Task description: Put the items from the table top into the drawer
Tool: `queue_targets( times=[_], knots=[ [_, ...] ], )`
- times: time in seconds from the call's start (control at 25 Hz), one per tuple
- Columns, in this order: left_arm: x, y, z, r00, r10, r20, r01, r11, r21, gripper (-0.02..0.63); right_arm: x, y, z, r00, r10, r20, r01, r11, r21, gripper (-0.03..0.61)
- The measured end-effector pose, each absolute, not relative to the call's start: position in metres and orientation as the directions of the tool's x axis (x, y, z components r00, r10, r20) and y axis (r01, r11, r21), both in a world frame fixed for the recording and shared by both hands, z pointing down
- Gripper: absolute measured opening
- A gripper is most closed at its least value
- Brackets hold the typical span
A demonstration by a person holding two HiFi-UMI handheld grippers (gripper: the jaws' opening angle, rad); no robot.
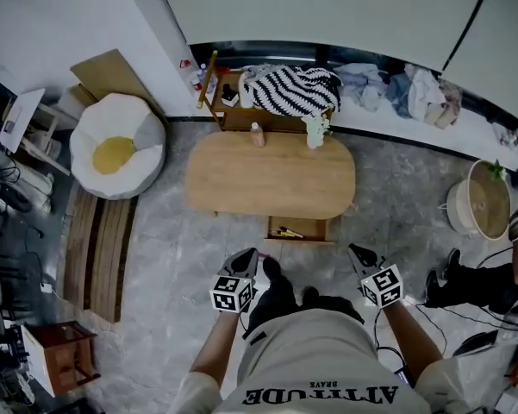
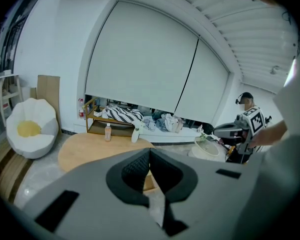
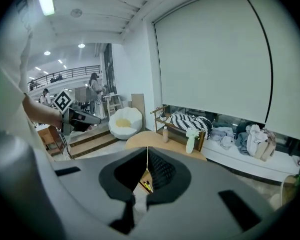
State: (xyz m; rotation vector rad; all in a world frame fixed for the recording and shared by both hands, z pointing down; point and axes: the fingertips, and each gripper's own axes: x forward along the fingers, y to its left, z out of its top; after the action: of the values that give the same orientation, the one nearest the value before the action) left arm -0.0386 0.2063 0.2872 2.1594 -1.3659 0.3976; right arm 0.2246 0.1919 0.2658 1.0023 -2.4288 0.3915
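An oval wooden table (image 1: 267,179) carries a small pinkish bottle (image 1: 257,134) and a white vase with a plant (image 1: 315,132) at its far edge. On the table's near side a drawer (image 1: 298,229) stands pulled out, with a few small items inside. My left gripper (image 1: 246,259) and right gripper (image 1: 359,254) hover in front of the drawer, apart from it, both shut and empty. The left gripper view shows the bottle (image 2: 108,132) and vase (image 2: 135,134) past the shut left gripper (image 2: 150,152). Beyond the right gripper (image 3: 148,151), the bottle (image 3: 165,134) and vase (image 3: 190,143) appear again.
A white beanbag with a yellow centre (image 1: 116,149) sits left of the table. Behind it is a low shelf with a striped blanket (image 1: 289,89). A round basket (image 1: 487,201) and a seated person's legs (image 1: 487,283) are at the right, and wooden steps (image 1: 99,248) at the left.
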Motion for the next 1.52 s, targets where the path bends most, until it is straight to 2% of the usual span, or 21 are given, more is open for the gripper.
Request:
queue_targets(
  times=[0.44,0.8,1.12,1.52],
  knots=[
    [-0.03,0.263,0.246,0.392,-0.793,0.467,-0.92,-0.326,0.219,0.02,0.25,0.237,0.246,-0.643,-0.607,0.467,-0.709,0.703,-0.063,0.02],
    [-0.045,0.311,0.221,0.382,-0.822,0.422,-0.923,-0.322,0.21,0.02,0.242,0.263,0.233,-0.619,-0.666,0.418,-0.742,0.669,-0.033,0.02],
    [-0.064,0.309,0.223,0.398,-0.828,0.395,-0.917,-0.344,0.202,0.02,0.235,0.258,0.214,-0.575,-0.728,0.373,-0.787,0.617,-0.007,0.02],
    [-0.078,0.29,0.214,0.44,-0.816,0.374,-0.898,-0.393,0.2,0.02,0.231,0.25,0.208,-0.519,-0.769,0.373,-0.833,0.553,-0.018,0.019]
  ],
)
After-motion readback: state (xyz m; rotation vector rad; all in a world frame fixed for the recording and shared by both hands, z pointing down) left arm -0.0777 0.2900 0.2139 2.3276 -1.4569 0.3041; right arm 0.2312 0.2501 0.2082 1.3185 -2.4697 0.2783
